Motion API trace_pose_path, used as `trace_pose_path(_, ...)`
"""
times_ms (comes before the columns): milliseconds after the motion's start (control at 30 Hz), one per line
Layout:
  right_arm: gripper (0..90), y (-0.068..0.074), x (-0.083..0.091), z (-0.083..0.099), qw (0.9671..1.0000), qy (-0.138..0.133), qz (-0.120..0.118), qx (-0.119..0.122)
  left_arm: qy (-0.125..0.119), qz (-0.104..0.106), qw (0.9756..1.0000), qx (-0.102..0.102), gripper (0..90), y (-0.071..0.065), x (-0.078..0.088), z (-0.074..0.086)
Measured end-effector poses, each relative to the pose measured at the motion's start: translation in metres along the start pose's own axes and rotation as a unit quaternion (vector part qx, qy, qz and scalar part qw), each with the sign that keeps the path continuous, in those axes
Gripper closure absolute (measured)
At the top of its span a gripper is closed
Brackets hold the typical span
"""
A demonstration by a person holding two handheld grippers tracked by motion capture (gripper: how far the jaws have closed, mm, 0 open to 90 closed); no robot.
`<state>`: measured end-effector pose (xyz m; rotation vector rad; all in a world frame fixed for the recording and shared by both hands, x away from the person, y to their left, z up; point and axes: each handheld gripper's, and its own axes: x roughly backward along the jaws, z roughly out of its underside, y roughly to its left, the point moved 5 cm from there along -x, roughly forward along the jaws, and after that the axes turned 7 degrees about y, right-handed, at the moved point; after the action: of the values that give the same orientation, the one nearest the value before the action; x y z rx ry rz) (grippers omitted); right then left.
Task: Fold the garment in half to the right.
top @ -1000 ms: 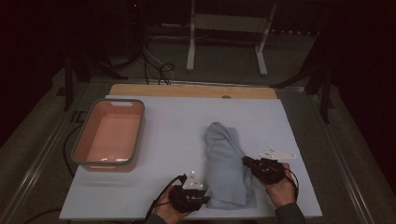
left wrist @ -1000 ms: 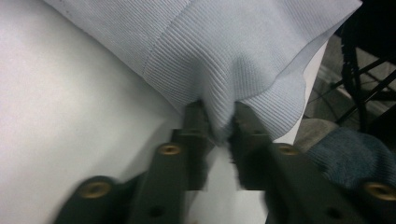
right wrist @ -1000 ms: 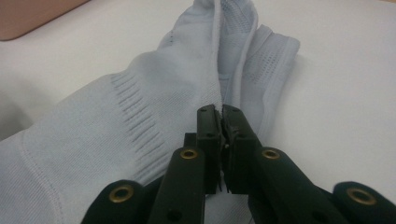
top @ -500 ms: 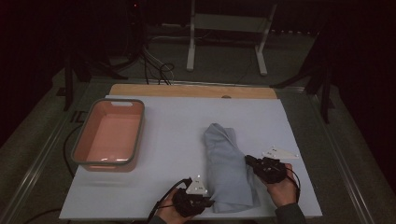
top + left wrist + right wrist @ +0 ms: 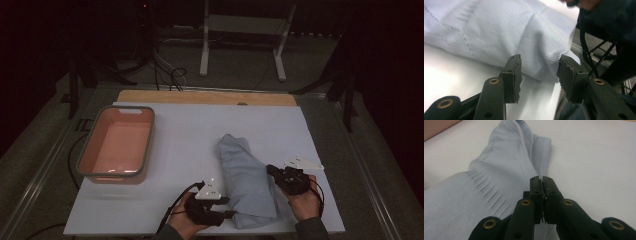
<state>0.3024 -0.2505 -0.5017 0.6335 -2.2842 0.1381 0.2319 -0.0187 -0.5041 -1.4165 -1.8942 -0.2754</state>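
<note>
We are folding a pale blue garment (image 5: 247,182) that lies in a long bundle on the white table (image 5: 190,150), toward our near right, well apart from the pink basin (image 5: 117,145) at the left. Our right gripper (image 5: 275,172) sits at the cloth's right edge, its jaws pressed together; in the right gripper view (image 5: 542,195) the pads meet with a thin edge of the fabric apparently caught between them, though how much is pinched we cannot quite tell. We judge that this hand holds on in order to keep the fold from sliding while the other hand lets go. Our left gripper (image 5: 227,207) is at the near left corner of the bundle, and its jaws have just been opening: in the left gripper view (image 5: 540,77) they stand partly apart with a clear gap, the ribbed hem of the garment (image 5: 524,47) lying just beyond and between the pads without being squeezed. So this claw holds nothing now; it seems to have laid its corner down where the fold should end. The garment rests flat near the table's front edge, within easy reach of both hands, which suits a next tuck or a lift toward the basin. The right hand (image 5: 305,202) stays low behind its gripper, wrist near the table's rim.
</note>
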Motion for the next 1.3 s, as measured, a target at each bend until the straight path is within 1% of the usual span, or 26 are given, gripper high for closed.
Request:
trace_pose_path(33,87.2,0.0,0.0,0.0,1.0,0.0,0.0,0.0,0.0,0.0,1.0,0.0,54.2,0.0,0.0,0.0)
trace_pose_path(67,87.2,-0.002,0.001,0.0,1.0,-0.001,0.004,-0.002,-0.009,0.005,0.9999,-0.001,53.8,0.003,0.0,-0.007)
trace_pose_path(100,87.2,-0.002,0.001,0.0,1.0,-0.001,0.004,-0.002,-0.009,0.005,0.9999,-0.001,53.7,0.003,0.0,-0.007)
trace_pose_path(167,87.2,-0.005,0.002,0.001,1.0,-0.002,0.004,-0.005,-0.016,0.012,0.9998,-0.006,53.0,0.003,0.003,-0.013)
trace_pose_path(233,87.2,-0.006,0.002,0.001,1.0,-0.002,0.005,-0.007,-0.019,0.013,0.9997,-0.008,52.1,0.003,0.005,-0.014)
trace_pose_path(267,87.2,-0.007,0.002,0.001,1.0,-0.003,0.004,-0.008,-0.023,0.017,0.9996,-0.006,52.1,0.003,0.007,-0.015)
trace_pose_path(300,88.0,-0.008,0.004,0.0,0.9999,-0.007,0.007,-0.009,-0.034,0.014,0.9993,-0.001,51.5,0.004,0.012,-0.016)
trace_pose_path(333,88.1,-0.008,0.004,0.0,0.9999,-0.008,0.01,-0.01,-0.034,0.014,0.9993,-0.001,51.0,0.004,0.012,-0.016)
trace_pose_path(400,88.2,-0.009,0.005,0.0,0.9998,-0.009,0.01,-0.012,-0.036,0.004,0.9993,0.006,51.1,0.009,0.015,-0.018)
trace_pose_path(433,88.6,-0.01,0.005,0.0,0.9998,-0.009,0.011,-0.014,-0.036,0.0,0.9993,0.011,51.2,0.013,0.013,-0.02)
trace_pose_path(467,88.6,-0.01,0.005,0.0,0.9998,-0.009,0.011,-0.014,-0.036,0.0,0.9993,0.011,51.3,0.013,0.013,-0.02)
trace_pose_path(500,88.6,-0.01,0.005,0.0,0.9998,-0.008,0.008,-0.015,-0.028,-0.002,0.9995,0.01,52.0,0.015,0.006,-0.023)
trace_pose_path(533,88.6,-0.01,0.005,0.0,0.9998,-0.008,0.008,-0.015,-0.028,-0.002,0.9995,0.01,52.5,0.015,0.006,-0.023)
trace_pose_path(567,86.6,-0.007,0.005,0.001,0.9999,-0.007,0.002,-0.014,-0.022,-0.005,0.9997,0.008,53.5,0.016,0.002,-0.024)
trace_pose_path(600,81.9,-0.005,0.005,0.001,0.9999,-0.004,-0.002,-0.012,-0.013,-0.009,0.9998,0.012,54.2,0.018,-0.008,-0.026)
trace_pose_path(667,69.4,-0.001,0.007,0.003,0.9999,-0.002,-0.004,-0.012,-0.002,-0.012,0.9998,0.014,55.5,0.02,-0.017,-0.027)
trace_pose_path(700,69.4,-0.001,0.007,0.003,0.9999,-0.002,-0.004,-0.012,-0.002,-0.012,0.9998,0.014,55.8,0.02,-0.017,-0.027)
trace_pose_path(733,58.6,0.002,0.01,0.006,0.9998,0.001,-0.007,-0.018,0.007,-0.016,0.9998,0.013,56.4,0.021,-0.025,-0.027)
trace_pose_path(800,51.6,0.005,0.014,0.011,0.9995,0.009,-0.018,-0.026,0.008,-0.016,0.9997,0.016,57.0,0.022,-0.031,-0.028)
trace_pose_path(900,42.2,0.011,0.019,0.019,0.9988,0.028,-0.033,-0.024,0.011,-0.019,0.9996,0.018,57.6,0.022,-0.035,-0.029)
trace_pose_path(933,42.2,0.011,0.019,0.019,0.9988,0.028,-0.033,-0.024,0.011,-0.019,0.9996,0.018,57.7,0.022,-0.035,-0.029)
trace_pose_path(1000,36.5,0.017,0.02,0.027,0.9975,0.044,-0.048,-0.027,0.015,-0.022,0.9995,0.019,58.0,0.023,-0.038,-0.028)
trace_pose_path(1033,35.3,0.019,0.02,0.029,0.9971,0.05,-0.05,-0.027,0.019,-0.023,0.9993,0.021,58.0,0.023,-0.04,-0.027)
trace_pose_path(1067,35.3,0.019,0.02,0.029,0.9971,0.05,-0.05,-0.027,0.019,-0.023,0.9993,0.021,58.2,0.023,-0.04,-0.027)
trace_pose_path(1133,33.9,0.023,0.02,0.037,0.996,0.069,-0.052,-0.024,0.021,-0.023,0.9993,0.022,58.3,0.023,-0.043,-0.027)
trace_pose_path(1300,36.5,0.023,0.015,0.044,0.9943,0.099,-0.035,-0.017,0.018,-0.021,0.9993,0.025,58.1,0.023,-0.044,-0.027)
